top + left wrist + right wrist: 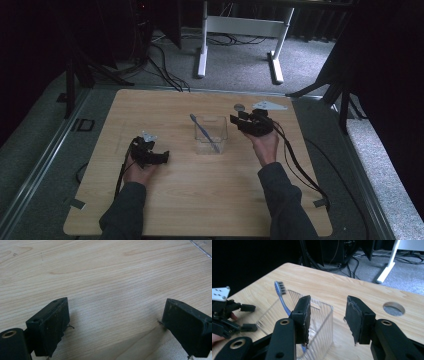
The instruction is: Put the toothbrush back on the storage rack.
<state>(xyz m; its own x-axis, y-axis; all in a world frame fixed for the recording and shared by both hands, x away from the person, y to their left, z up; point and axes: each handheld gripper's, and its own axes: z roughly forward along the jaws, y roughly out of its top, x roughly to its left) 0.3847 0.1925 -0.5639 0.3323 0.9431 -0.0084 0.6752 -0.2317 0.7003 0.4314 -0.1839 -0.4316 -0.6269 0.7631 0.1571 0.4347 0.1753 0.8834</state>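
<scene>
- Since the right gripper (327, 320) is open and empty just beside the box (211, 135), a bump could tip it.
- Then the toothbrush (204, 132) would fall out.
- The left gripper (113, 326) is open too.

From above the near edge, the high view looks forward and down over the whole pale wooden worktop (200, 200). The left claw view skims close over bare wood grain. The right claw view sits near the clear plastic rectangular container (322, 322), facing across it; the high view shares that container (211, 134).
</scene>
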